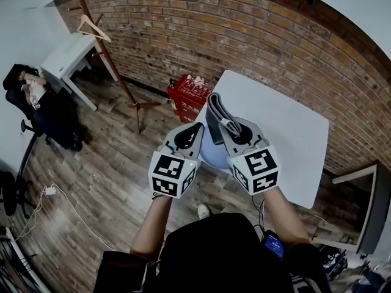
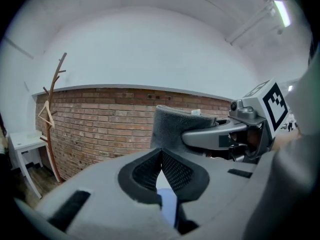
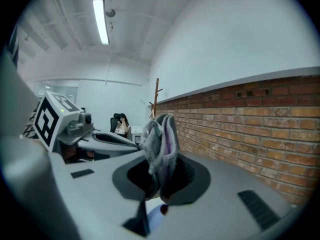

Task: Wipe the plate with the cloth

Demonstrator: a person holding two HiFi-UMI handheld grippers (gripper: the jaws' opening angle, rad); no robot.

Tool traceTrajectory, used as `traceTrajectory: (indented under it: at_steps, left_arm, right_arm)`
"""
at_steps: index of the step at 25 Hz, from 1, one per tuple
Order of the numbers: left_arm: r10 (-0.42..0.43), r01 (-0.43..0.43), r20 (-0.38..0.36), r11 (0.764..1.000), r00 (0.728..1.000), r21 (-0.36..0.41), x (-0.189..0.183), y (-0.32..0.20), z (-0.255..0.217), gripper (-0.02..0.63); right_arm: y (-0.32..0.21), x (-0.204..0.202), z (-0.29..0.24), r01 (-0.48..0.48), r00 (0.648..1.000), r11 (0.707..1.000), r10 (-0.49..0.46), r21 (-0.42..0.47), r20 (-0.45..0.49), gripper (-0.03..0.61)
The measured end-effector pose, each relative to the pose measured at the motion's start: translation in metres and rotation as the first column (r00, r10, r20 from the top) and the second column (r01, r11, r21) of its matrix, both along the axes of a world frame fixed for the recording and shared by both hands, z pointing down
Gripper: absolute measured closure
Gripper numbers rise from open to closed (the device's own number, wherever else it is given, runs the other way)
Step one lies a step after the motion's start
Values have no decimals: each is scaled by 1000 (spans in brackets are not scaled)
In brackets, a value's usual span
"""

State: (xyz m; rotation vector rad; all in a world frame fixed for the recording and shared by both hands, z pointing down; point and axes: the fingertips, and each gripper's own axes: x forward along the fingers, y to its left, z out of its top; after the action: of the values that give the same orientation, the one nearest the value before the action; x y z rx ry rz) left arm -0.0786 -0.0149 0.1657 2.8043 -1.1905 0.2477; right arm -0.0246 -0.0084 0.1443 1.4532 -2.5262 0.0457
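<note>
While the left tool pinches the plate, right tool alongside clamps cloth.

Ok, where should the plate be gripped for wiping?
By its rim, from the person's left: the plate has a thin edge that the left gripper pinches, likely leaving its face free for the cloth in the right gripper.

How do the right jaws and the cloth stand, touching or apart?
Touching. The right gripper view shows the cloth pinched between the jaws of the right gripper, with its folded end sticking up past them.
</note>
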Motion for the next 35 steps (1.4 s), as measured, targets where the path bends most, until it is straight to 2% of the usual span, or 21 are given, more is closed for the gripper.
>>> traceTrajectory:
  at_steps: [9, 13, 22, 35]
  left_arm:
    - [-14, 14, 5, 999, 1000, 45, 16, 13, -18, 594]
    - [-33, 30, 34, 997, 999, 69, 26, 28, -24, 594]
    - [-52, 50, 32, 996, 998, 72, 45, 59, -31, 594]
    - [-81, 82, -21, 995, 997, 60, 69, 118, -34, 594]
  right_arm:
    - [11, 20, -13, 0, 1000, 1000, 0, 22, 28, 528]
    - [26, 29, -20, 9, 999, 1000, -10, 29, 37, 528]
    - [55, 49, -30, 33, 998, 999, -35, 42, 53, 528]
    - [111, 69, -25, 74, 996, 996, -77, 51, 53, 528]
